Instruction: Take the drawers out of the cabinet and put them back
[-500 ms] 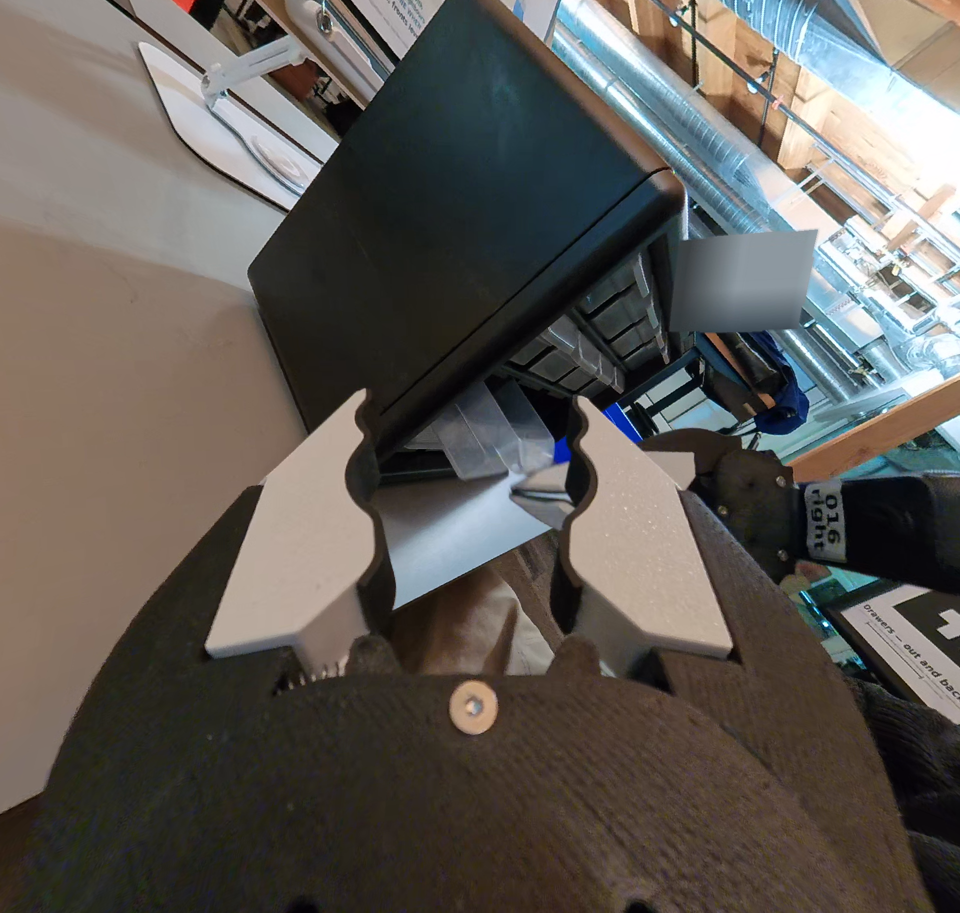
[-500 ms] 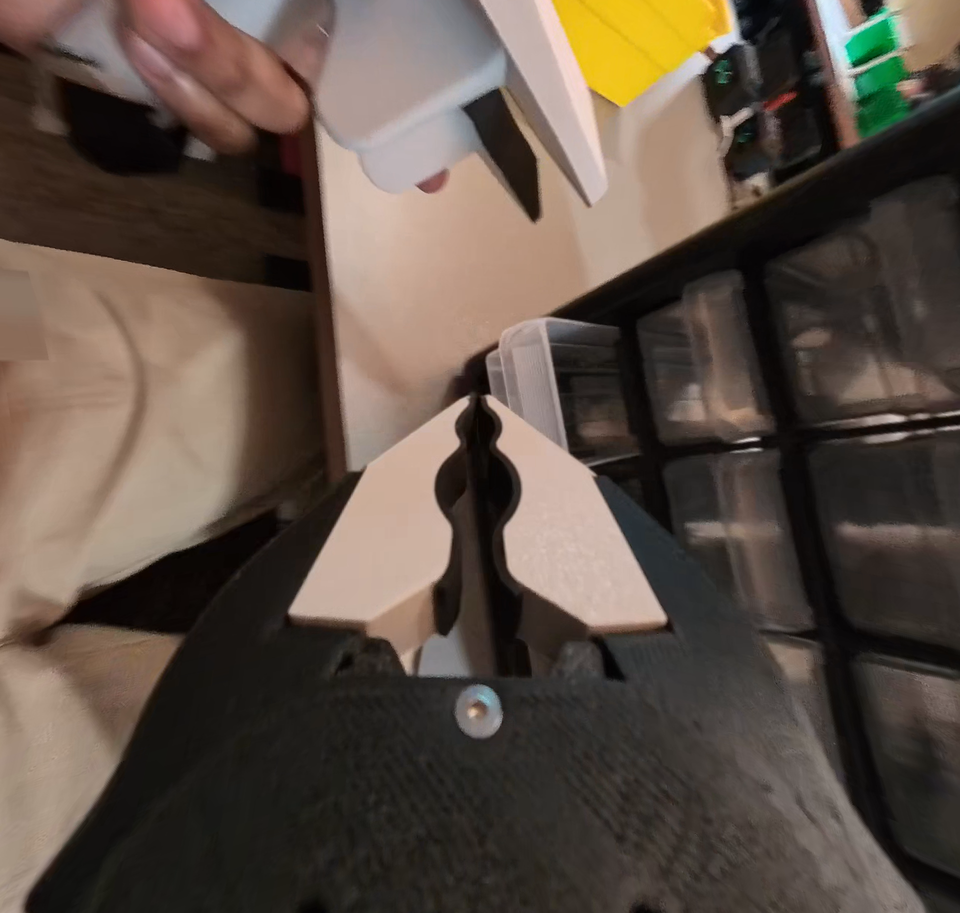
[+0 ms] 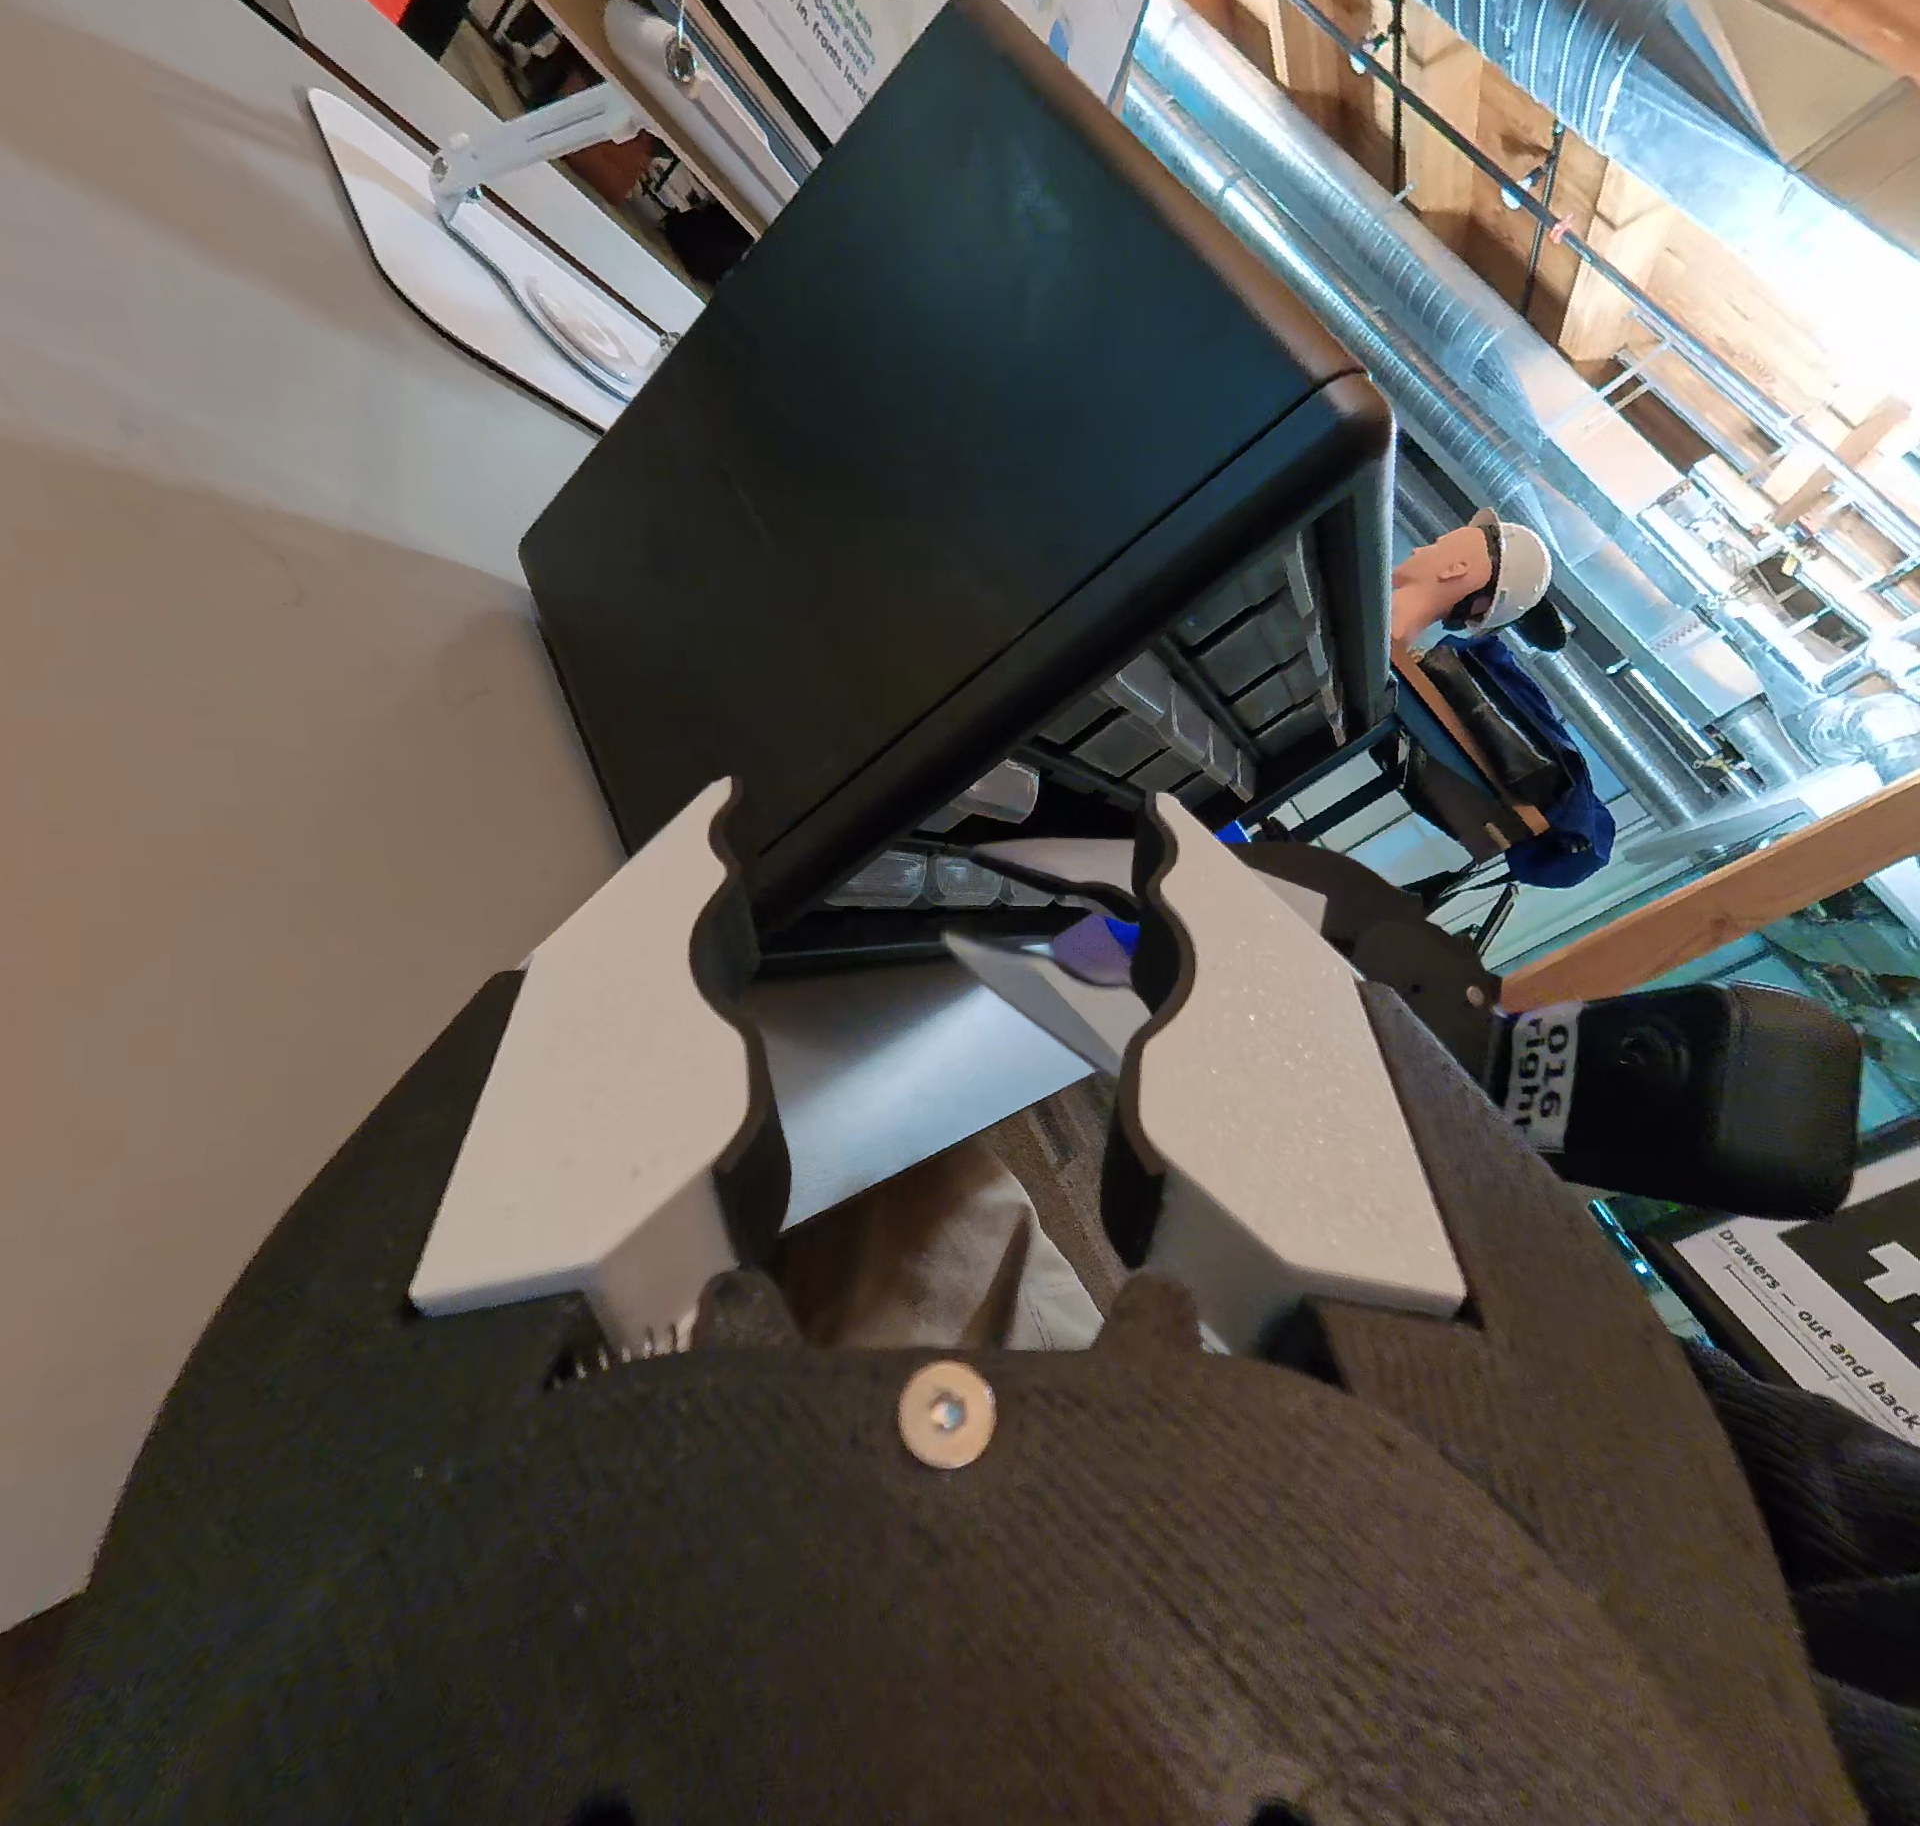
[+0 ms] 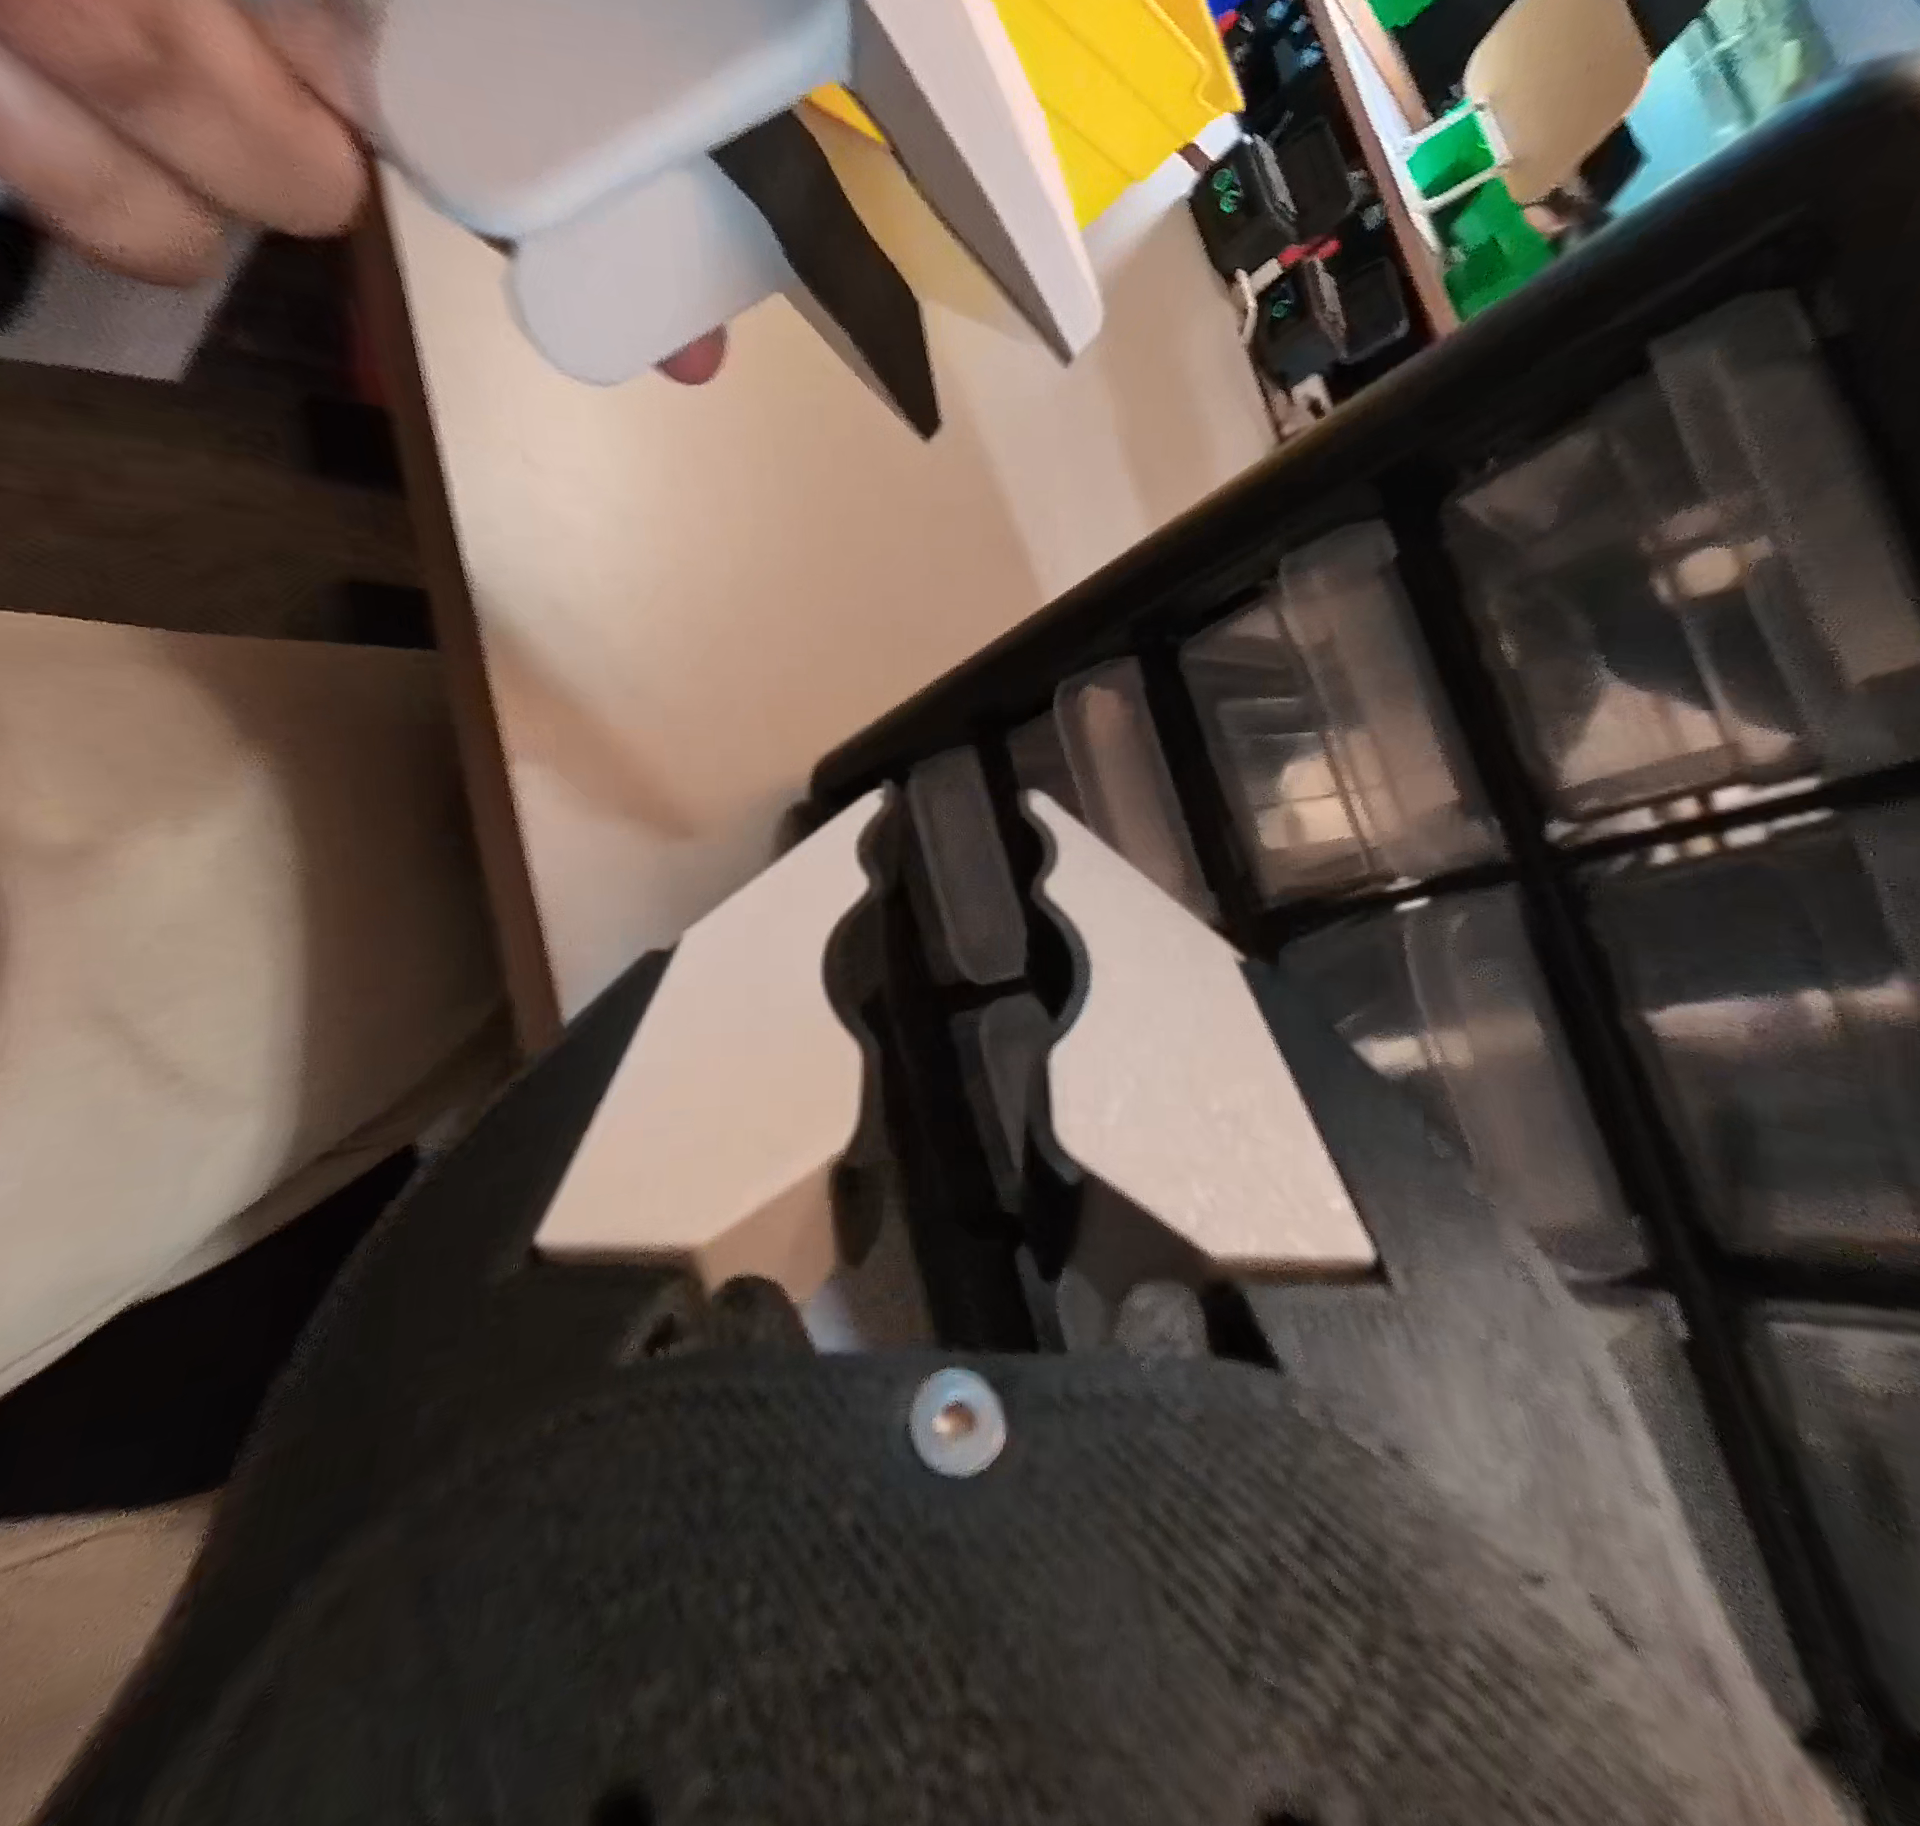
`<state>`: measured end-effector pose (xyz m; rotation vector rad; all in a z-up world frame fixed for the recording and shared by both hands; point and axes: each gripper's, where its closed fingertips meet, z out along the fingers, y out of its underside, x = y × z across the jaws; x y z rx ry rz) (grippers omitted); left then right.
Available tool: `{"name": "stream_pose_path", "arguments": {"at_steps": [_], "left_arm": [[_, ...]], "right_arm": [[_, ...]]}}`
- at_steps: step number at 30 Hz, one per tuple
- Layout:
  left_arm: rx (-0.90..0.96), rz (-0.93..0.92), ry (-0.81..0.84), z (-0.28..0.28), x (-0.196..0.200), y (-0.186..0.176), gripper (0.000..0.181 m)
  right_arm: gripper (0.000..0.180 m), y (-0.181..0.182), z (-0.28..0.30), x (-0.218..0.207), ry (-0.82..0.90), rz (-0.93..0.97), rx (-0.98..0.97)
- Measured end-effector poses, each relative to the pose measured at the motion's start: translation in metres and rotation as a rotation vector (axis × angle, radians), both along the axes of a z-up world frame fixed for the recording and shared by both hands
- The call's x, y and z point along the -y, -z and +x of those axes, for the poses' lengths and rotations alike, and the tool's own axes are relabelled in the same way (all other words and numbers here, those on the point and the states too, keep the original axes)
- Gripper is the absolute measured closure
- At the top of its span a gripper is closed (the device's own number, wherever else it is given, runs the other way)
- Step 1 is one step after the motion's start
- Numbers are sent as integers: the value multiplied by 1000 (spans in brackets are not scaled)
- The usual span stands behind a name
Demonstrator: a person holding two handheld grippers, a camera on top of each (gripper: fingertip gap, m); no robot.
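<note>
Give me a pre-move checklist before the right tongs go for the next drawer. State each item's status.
1. Left tongs open, jaws astride the black cabinet's corner edge: ok.
2. Left tongs actually pressing on the cabinet: cannot tell.
3. Right tongs free of any drawer: ok, only a narrow gap, nothing held between the jaws.
4. Right tongs lined up on a drawer handle: not ok, the tips sit at the cabinet's dark corner frame.
5. Clear drawers seated in their slots near the tips: ok in the sharp part; farther ones are blurred.
6. Cabinet resting flat on the table: cannot tell.
</note>
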<state>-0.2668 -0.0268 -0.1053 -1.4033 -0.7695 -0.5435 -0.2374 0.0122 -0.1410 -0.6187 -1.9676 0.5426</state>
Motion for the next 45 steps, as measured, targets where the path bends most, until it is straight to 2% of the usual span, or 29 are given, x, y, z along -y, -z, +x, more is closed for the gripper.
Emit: {"name": "stream_pose_path", "arguments": {"at_steps": [1, 3, 7, 10, 12, 14, 17, 18, 20, 23, 30, 32, 37, 40, 42, 45], "left_arm": [[-5, 1, -7, -1, 1, -2, 111], [-24, 6, -55, -10, 10, -11, 115], [-165, 60, -228, -55, 58, -70, 117], [-324, -95, -415, -117, 113, -95, 115], [-400, -247, -467, -161, 142, -99, 116], [-502, -514, -433, -205, 162, -80, 126], [-562, -1105, -248, -259, 205, -5, 124], [-606, -1241, -225, -275, 220, 10, 125], [-737, -1356, -152, -290, 230, 26, 125], [-718, -1360, 15, -286, 224, 49, 121], [-598, -1473, 247, -264, 222, 85, 126], [-558, -1486, 292, -258, 222, 88, 129], [-401, -1410, 472, -225, 217, 83, 150], [-391, -1254, 437, -225, 198, 62, 152], [-415, -1182, 323, -244, 192, 47, 141], [-438, -1206, 154, -277, 203, 45, 139]], "right_arm": [[154, 0, 6, 3, -18, -27, 16], [148, 1, 19, 4, -38, -82, 47], [141, 3, 48, -5, -57, -175, 107], [142, 2, 68, -20, -29, -188, 118], [142, 3, 80, -26, -14, -201, 133], [142, 7, 90, -30, -5, -196, 142], [143, 14, 100, -29, -1, -173, 146], [144, 14, 103, -26, -9, -171, 141], [146, 12, 107, -21, -18, -164, 138], [149, 10, 106, -24, 10, -130, 139], [153, 5, 102, -36, 44, -180, 133], [154, 7, 102, -40, 55, -184, 131], [154, 11, 104, -42, 66, -194, 134], [154, 12, 106, -43, 69, -184, 133], [154, 13, 106, -43, 69, -182, 133], [154, 13, 108, -42, 64, -187, 134]]}}
